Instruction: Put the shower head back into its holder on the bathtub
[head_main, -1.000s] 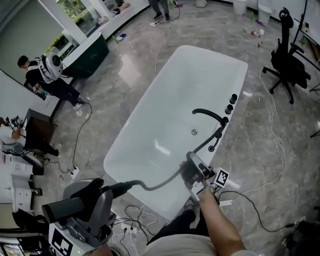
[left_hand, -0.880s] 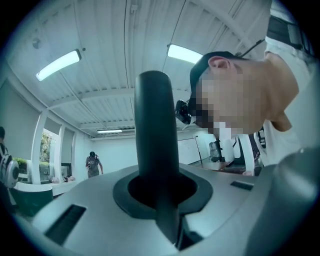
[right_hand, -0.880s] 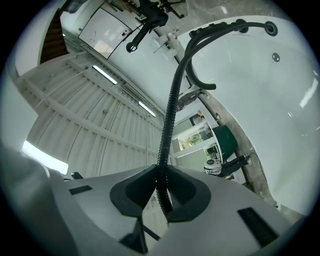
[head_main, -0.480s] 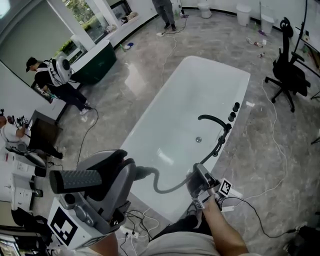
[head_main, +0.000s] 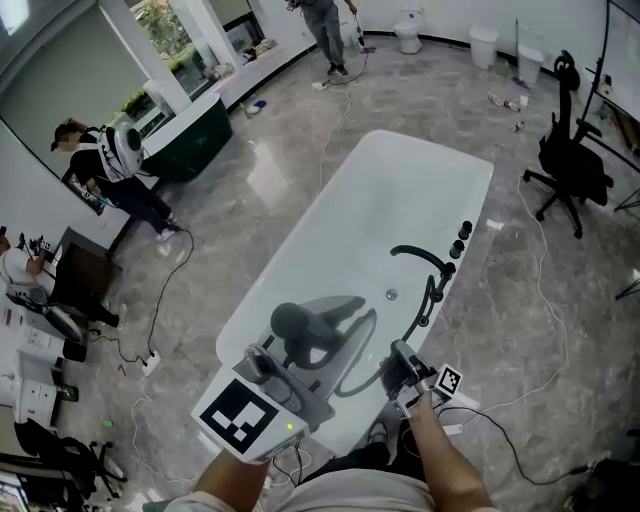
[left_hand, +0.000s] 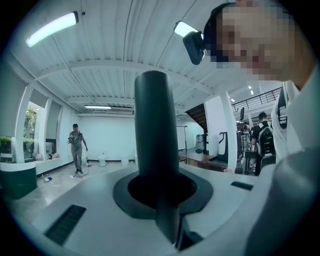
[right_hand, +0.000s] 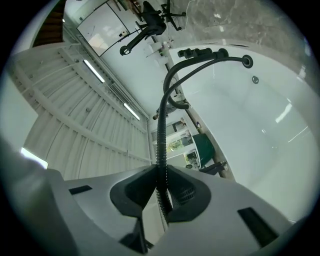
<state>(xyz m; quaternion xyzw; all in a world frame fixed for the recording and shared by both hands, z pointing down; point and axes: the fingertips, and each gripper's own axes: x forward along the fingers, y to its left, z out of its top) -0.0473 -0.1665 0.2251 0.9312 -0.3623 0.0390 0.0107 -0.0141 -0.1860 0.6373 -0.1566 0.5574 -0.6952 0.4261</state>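
Observation:
The white bathtub (head_main: 300, 250) fills the middle of the head view, with a black spout (head_main: 420, 254) and knobs (head_main: 460, 235) on its right rim. My left gripper (head_main: 285, 362) hangs over the tub's near end, shut on the dark shower head (head_main: 298, 324). In the left gripper view the handle (left_hand: 152, 145) stands upright between the jaws of that gripper (left_hand: 160, 197). My right gripper (head_main: 398, 362) is by the near right rim, shut on the black hose (head_main: 428, 296). The ribbed hose (right_hand: 161, 140) is pinched in the right gripper (right_hand: 160, 192) and runs up to the fittings (right_hand: 200, 52). I cannot make out the holder.
A black office chair (head_main: 570, 150) stands to the right of the tub. Cables (head_main: 545, 300) trail over the marble floor. People sit at the left (head_main: 105, 165), and one person stands at the top (head_main: 325, 20). A dark green counter (head_main: 185, 135) is at the upper left.
My left gripper has swung from the lower left to the middle, carrying the shower head over the tub's near end. The right gripper has sunk slightly with the hose.

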